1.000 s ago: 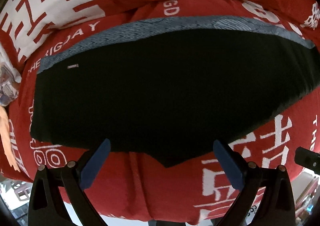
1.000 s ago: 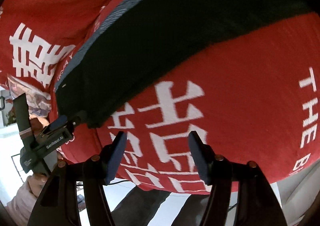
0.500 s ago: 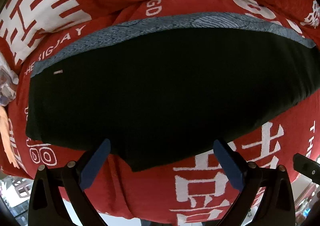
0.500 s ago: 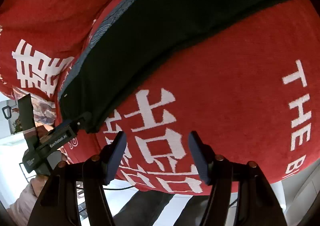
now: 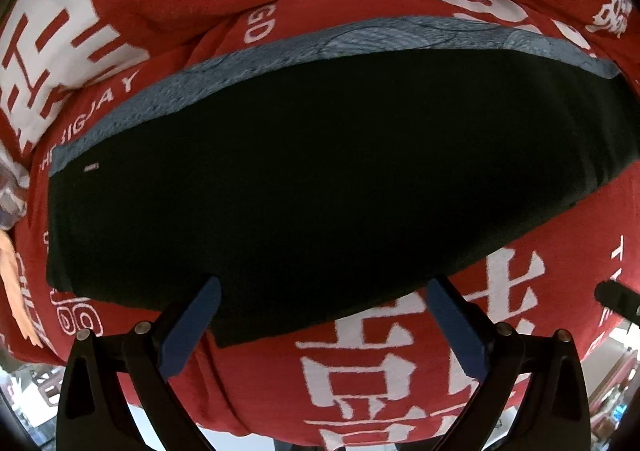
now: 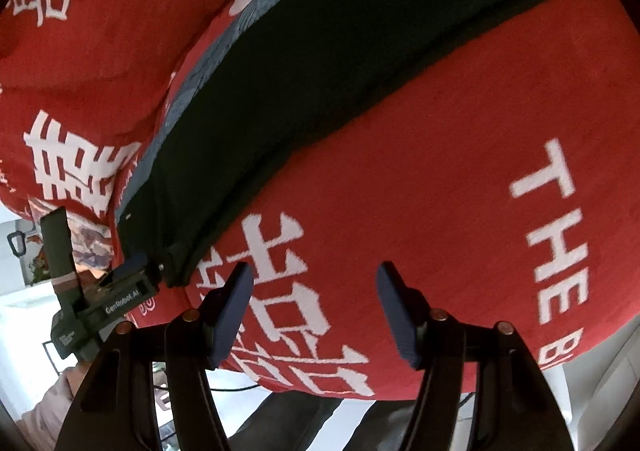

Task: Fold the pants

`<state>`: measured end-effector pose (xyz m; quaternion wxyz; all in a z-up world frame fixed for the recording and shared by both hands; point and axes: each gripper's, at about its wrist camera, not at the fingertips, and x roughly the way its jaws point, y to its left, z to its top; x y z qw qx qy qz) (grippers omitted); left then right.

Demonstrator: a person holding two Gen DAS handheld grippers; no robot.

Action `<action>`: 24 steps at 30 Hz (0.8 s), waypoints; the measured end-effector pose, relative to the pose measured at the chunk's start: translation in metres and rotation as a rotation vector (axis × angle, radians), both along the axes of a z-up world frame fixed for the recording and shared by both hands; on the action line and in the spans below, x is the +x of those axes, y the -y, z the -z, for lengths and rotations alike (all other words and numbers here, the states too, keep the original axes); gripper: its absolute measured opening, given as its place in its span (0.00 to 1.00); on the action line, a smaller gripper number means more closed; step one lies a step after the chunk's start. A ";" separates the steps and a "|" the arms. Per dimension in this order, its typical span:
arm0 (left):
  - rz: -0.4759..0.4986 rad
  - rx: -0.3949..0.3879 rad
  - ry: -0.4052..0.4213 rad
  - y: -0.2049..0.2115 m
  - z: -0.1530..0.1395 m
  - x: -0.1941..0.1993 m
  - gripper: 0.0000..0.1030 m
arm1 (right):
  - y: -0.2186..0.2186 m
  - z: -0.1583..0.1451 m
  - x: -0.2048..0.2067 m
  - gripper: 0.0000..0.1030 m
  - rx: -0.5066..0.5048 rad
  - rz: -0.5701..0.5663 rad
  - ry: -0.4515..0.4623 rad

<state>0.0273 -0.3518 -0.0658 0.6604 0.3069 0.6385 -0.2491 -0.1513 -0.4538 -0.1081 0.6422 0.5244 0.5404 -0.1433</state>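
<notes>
Dark pants (image 5: 320, 179) with a blue-grey band (image 5: 360, 39) along the far edge lie flat on a red blanket (image 5: 400, 371) with white characters. My left gripper (image 5: 324, 325) is open, its blue pads straddling the near edge of the pants. In the right wrist view the pants (image 6: 320, 71) run from the lower left to the upper right. My right gripper (image 6: 314, 311) is open and empty over bare blanket (image 6: 440, 171), right of the pants' near corner. The left gripper (image 6: 132, 275) shows there at that corner.
The blanket's front edge drops off just below both grippers, with a pale floor beyond. The person's legs (image 6: 288, 423) stand below the edge. A patterned item (image 5: 8, 191) lies at the far left, and the right gripper's tip (image 5: 616, 297) shows at the right.
The left gripper has moved forward and left, so the pants' near edge now lies between its pads. The right gripper has drawn slightly right along the blanket.
</notes>
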 end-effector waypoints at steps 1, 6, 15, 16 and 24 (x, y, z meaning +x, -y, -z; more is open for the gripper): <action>0.005 -0.001 0.002 0.003 0.000 -0.001 1.00 | 0.005 0.000 -0.002 0.66 -0.004 0.013 0.003; 0.026 -0.004 0.003 0.024 -0.003 -0.010 1.00 | 0.030 -0.002 -0.016 0.66 -0.025 0.074 0.015; 0.064 -0.016 0.004 0.058 -0.001 -0.026 1.00 | 0.067 -0.002 -0.035 0.66 -0.042 0.151 0.037; 0.068 -0.018 0.003 0.062 0.000 -0.028 1.00 | 0.070 -0.002 -0.037 0.66 -0.044 0.153 0.039; 0.085 -0.026 0.009 0.087 0.001 -0.041 1.00 | 0.088 0.003 -0.053 0.66 -0.030 0.210 0.080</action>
